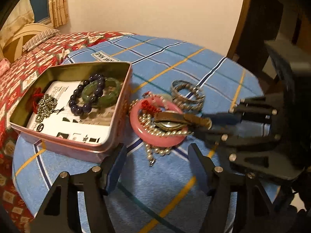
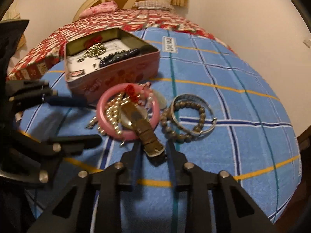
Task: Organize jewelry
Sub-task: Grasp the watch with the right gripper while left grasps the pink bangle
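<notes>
A brown-strapped watch (image 1: 169,125) (image 2: 134,114) lies across a pink bangle (image 1: 155,141) (image 2: 108,101), tangled with a pearl strand (image 1: 155,151) (image 2: 111,114) and a red tassel (image 2: 130,90). My right gripper (image 2: 152,145) (image 1: 202,126) is shut on the free end of the watch strap, one pad on each edge. My left gripper (image 1: 156,151) (image 2: 94,120) stands open just in front of the pink bangle, with the pearl strand's loose end lying between its fingers, untouched. To the left is an open pink tin (image 1: 81,147) (image 2: 116,73) holding a purple bead bracelet (image 1: 85,97), a green bangle (image 1: 105,93) and a metal bead chain (image 1: 45,106).
A silver bangle (image 1: 180,95) (image 2: 194,97) and a brown bead bracelet (image 1: 194,93) (image 2: 175,134) lie overlapping right of the pink bangle. Everything sits on a blue plaid cloth (image 1: 175,64) (image 2: 233,136) over a round surface. A bed with a red quilt (image 1: 48,46) is behind.
</notes>
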{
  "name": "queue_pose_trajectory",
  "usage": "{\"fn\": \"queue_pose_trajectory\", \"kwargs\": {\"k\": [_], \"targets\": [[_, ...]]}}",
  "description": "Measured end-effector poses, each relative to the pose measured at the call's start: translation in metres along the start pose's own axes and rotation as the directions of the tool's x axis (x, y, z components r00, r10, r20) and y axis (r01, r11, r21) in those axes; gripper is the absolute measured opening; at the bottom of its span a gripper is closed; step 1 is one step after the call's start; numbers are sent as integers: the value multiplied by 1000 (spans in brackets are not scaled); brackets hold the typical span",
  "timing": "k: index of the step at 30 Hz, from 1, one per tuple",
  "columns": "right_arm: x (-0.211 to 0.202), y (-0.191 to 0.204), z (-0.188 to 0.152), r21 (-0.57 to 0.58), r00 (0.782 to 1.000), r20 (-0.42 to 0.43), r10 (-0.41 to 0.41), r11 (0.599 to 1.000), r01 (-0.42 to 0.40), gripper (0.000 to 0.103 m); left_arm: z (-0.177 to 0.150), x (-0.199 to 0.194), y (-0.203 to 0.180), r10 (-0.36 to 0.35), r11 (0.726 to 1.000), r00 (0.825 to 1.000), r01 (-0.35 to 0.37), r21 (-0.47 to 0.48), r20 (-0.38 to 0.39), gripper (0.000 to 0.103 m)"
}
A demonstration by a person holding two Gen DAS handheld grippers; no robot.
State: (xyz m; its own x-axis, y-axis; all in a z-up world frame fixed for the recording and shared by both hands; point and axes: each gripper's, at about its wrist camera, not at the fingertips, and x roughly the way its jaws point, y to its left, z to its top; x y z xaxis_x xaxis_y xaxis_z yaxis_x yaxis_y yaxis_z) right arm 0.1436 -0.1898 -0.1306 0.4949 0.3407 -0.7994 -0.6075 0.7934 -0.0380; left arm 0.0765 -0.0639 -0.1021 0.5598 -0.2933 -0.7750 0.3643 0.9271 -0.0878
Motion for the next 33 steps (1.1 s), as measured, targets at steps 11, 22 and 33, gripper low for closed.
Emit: {"fn": "queue_pose_trajectory", "kwargs": {"k": [11,22,33], "targets": [[-24,1,-28,88,998,45,-46,995,42,23,4,11,0,-17,999,1000,16,-33,-7,61],[-31,-6,-35,166,995,75,-68,985,55,23,12,8,-4,-14,1000,1000,14,-18,5,18],[-48,-16,-33,235,985,131,-112,969,79,22,23,-38,-26,-15,996,992,4,92,126,9]]}}
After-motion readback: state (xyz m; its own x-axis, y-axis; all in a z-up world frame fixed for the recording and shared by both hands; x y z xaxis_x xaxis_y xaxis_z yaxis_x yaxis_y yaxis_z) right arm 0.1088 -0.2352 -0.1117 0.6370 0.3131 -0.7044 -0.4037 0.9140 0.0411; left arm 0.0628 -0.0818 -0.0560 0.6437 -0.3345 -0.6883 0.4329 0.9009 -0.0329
